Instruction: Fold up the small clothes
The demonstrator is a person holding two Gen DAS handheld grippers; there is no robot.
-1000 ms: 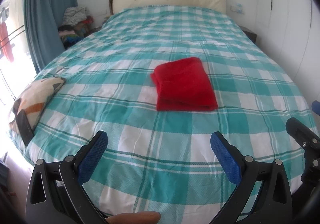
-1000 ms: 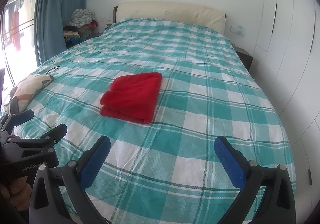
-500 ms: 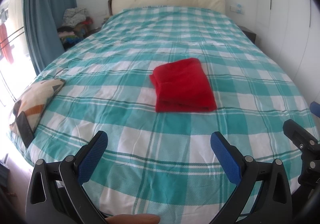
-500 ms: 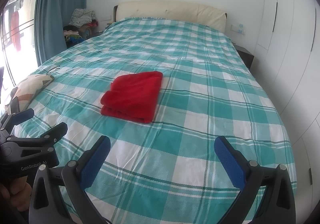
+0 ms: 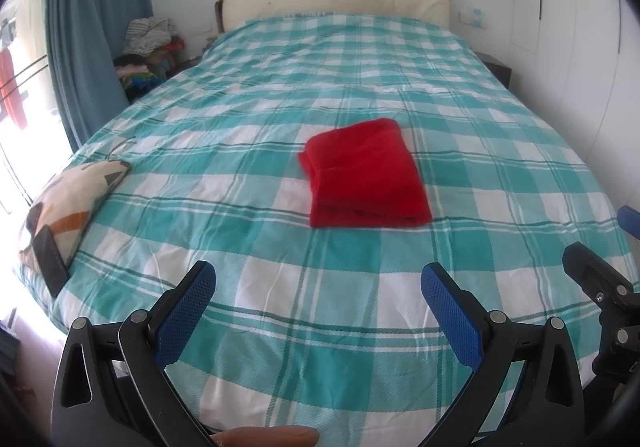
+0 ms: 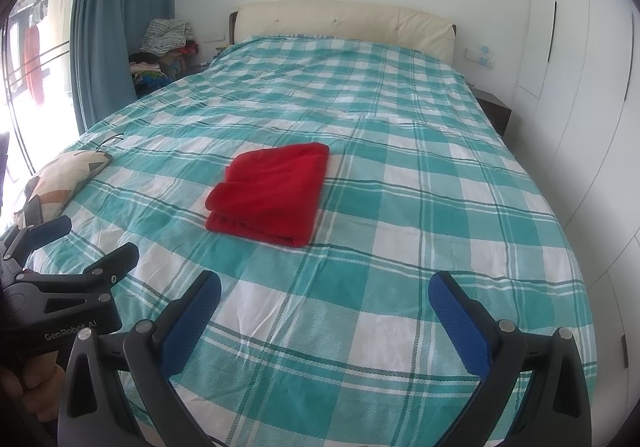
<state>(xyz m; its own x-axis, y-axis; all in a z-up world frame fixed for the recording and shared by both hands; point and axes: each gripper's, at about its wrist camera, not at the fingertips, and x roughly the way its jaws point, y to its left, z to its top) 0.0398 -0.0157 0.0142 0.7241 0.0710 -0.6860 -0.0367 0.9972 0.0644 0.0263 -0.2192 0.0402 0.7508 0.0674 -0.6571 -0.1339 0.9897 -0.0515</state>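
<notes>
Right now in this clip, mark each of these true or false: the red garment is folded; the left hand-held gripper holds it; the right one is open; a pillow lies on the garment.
1. The red garment lies folded on the checked bed cover. True.
2. The left hand-held gripper is shut on the garment. False: it is open, empty and apart from it.
3. The right hand-held gripper is open. True.
4. The patterned pillow lies on the garment. False: it lies apart, at the bed's left edge.

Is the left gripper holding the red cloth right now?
No, the left gripper is open and empty above the near end of the bed, while the folded red cloth lies farther up, untouched.
</notes>
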